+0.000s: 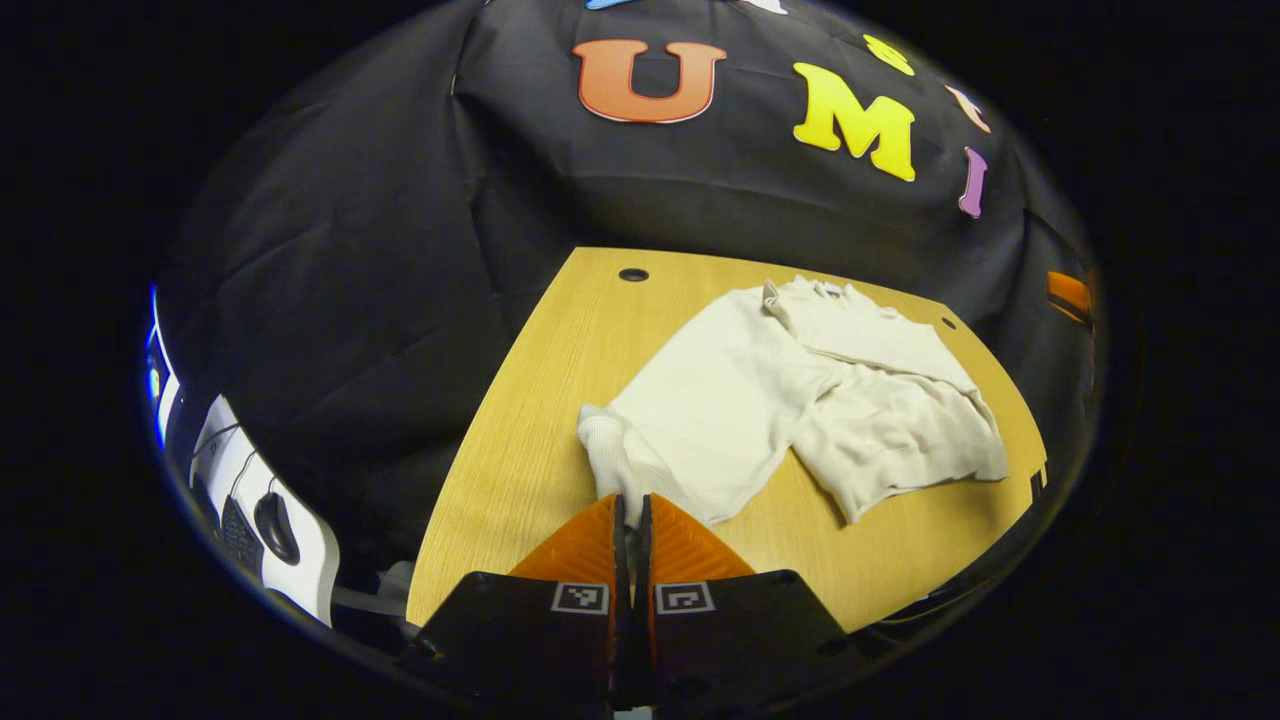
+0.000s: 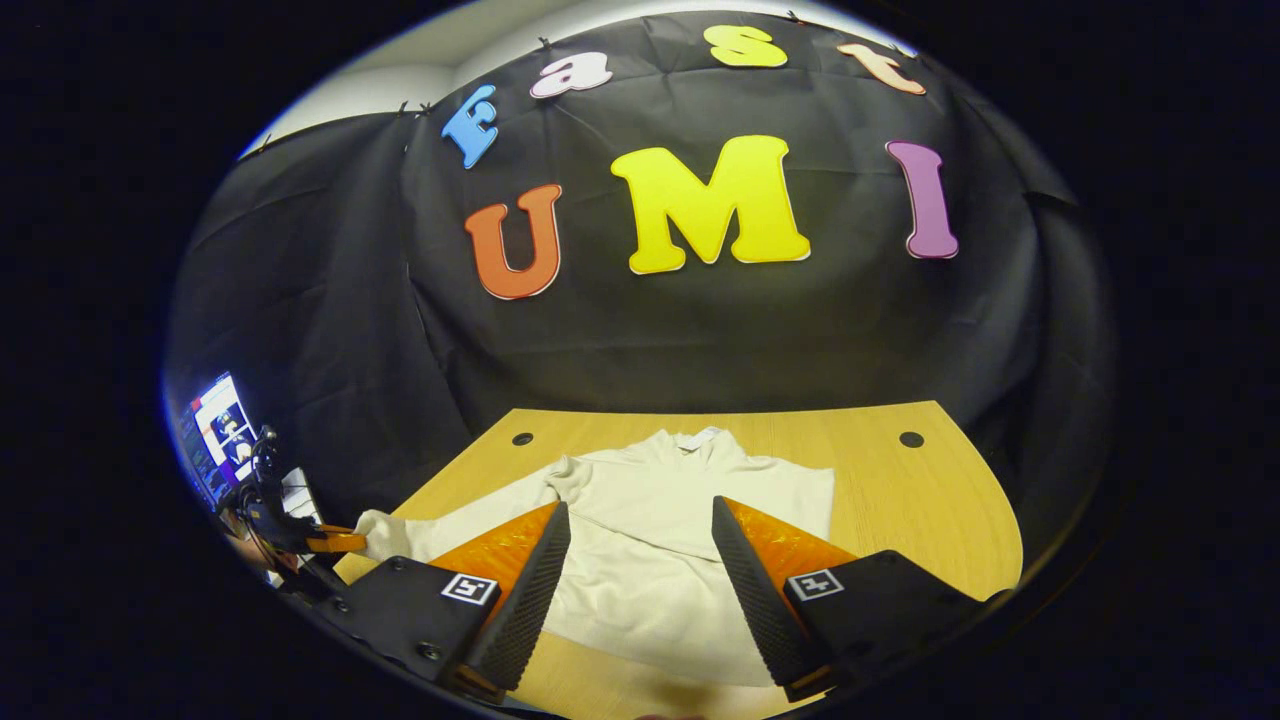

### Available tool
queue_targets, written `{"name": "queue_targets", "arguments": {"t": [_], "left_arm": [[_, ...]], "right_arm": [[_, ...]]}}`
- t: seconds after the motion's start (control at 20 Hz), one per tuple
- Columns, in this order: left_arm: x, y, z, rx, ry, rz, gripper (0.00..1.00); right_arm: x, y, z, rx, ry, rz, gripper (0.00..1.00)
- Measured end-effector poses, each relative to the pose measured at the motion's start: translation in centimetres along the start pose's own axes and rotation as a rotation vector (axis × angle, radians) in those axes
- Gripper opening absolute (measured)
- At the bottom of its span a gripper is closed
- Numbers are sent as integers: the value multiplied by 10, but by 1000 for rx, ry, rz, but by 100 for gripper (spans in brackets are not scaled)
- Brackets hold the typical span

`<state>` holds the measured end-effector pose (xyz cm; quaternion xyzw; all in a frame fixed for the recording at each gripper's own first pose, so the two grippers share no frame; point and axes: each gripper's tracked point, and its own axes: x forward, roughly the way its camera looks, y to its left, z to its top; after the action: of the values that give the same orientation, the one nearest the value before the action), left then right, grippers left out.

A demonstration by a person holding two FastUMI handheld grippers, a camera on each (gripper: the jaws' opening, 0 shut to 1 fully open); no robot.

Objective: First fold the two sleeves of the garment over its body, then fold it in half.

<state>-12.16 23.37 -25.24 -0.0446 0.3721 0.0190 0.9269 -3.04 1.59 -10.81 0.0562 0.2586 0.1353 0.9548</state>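
Observation:
A cream long-sleeved garment (image 1: 730, 400) lies flat on the wooden table (image 1: 540, 400), collar toward the far wall. One sleeve (image 1: 880, 335) is folded across its body. The other sleeve (image 1: 625, 460) stretches out toward my left gripper (image 1: 632, 500), whose fingers are shut with the cuff at their tips. In the right gripper view that same gripper (image 2: 335, 542) shows at the far left, meeting the cuff (image 2: 385, 530). My right gripper (image 2: 640, 510) hovers open over the garment's body (image 2: 650, 560), with nothing between its fingers.
The table has round holes near its far corners (image 2: 911, 439) (image 2: 522, 439). Left of the table stand a lit monitor (image 2: 215, 430) and a white desk with a dark mouse (image 1: 275, 525). Black cloth closes the booth behind.

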Motion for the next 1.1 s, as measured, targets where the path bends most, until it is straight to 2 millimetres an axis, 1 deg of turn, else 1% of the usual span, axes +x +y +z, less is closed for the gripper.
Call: {"name": "queue_targets", "arguments": {"t": [0.05, 0.2, 0.35, 0.5, 0.6, 0.65, 0.75, 0.9, 1.05, 1.1], "left_arm": [[2, -5, 14, 1, -18, -5, 3], [11, -25, 63, -3, -74, -32, 3], [20, -53, 113, 1, -123, -84, 3], [27, -82, 160, 41, -180, -133, 3], [35, -110, 189, 62, -206, -184, 3], [39, -124, 200, 72, -215, -208, 3], [47, -158, 224, 99, -229, -258, 3], [56, -210, 247, 157, -242, -341, 3], [61, -268, 261, 206, -249, -437, 3], [64, -287, 265, 217, -252, -467, 3]], "right_arm": [[-4, -5, 1, 0, -6, -5, 89], [-18, -29, 4, 2, -34, -36, 89], [-32, -54, 9, 16, -60, -71, 89], [-45, -82, 14, 46, -78, -111, 89], [-53, -99, 15, 61, -90, -138, 89], [-58, -106, 16, 71, -97, -152, 90], [-66, -120, 15, 91, -108, -185, 90], [-82, -141, 15, 107, -125, -228, 90], [-101, -162, 9, 134, -136, -282, 89], [-104, -169, 9, 149, -135, -297, 90]]}}
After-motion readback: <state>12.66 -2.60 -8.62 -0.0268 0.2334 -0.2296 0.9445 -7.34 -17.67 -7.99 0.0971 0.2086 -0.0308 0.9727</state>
